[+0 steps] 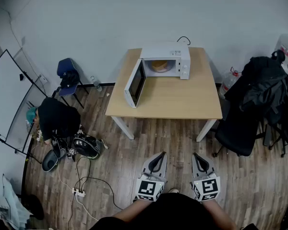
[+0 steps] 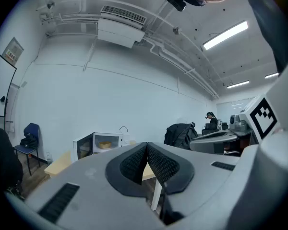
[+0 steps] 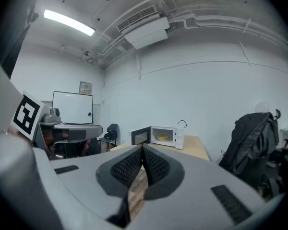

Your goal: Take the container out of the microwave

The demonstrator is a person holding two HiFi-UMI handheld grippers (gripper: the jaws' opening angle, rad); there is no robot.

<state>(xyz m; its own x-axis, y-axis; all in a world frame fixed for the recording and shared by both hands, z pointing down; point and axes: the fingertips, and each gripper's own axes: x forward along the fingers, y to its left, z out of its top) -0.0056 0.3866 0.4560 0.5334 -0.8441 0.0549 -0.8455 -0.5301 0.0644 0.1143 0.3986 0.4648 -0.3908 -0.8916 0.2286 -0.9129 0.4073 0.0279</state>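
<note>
A white microwave [image 1: 170, 60] stands at the back of a wooden table [image 1: 173, 99], its door [image 1: 135, 84] swung wide open to the left. Inside sits a yellowish container [image 1: 159, 65]; it also shows as a small bowl shape, the container [image 2: 104, 144] in the left gripper view and the container [image 3: 162, 137] in the right gripper view. Both grippers are held close to the person's body, well short of the table. My left gripper [image 1: 156, 163] is shut with nothing between its jaws. My right gripper [image 1: 200, 163] is likewise shut and empty.
A person in black [image 1: 57, 119] crouches on the wood floor at the left beside bags and cables [image 1: 81, 181]. A blue chair [image 1: 67, 75] and a whiteboard [image 1: 7, 99] stand farther left. A black office chair draped with a jacket [image 1: 259, 99] stands right of the table.
</note>
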